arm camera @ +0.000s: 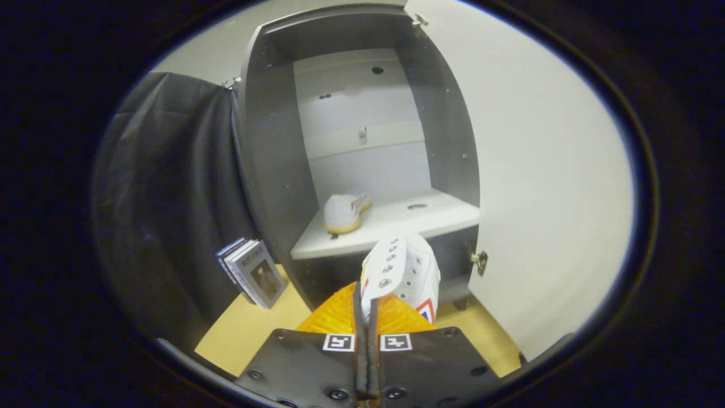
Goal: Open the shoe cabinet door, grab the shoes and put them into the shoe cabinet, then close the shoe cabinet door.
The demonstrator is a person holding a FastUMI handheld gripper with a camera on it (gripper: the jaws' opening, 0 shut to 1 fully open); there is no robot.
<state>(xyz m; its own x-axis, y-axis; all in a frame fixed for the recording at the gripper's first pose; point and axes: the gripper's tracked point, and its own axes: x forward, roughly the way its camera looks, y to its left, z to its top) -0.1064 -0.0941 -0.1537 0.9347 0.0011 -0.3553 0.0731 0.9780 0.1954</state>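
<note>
My claw (367, 317) is pinched tight on the thin canvas edge of a white shoe (403, 272), which hangs just ahead of my fingers. It looks light and floppy, so this edge grip may let it swing or slip; the stiffer sole would hold firmer. Beyond it, the cabinet (272, 170) stands open, door (544, 187) swung wide to the right. A second shoe (345, 211) sits left on the shelf (419, 218), leaving room on the right. Books (252, 272) lean left of the cabinet.
</note>
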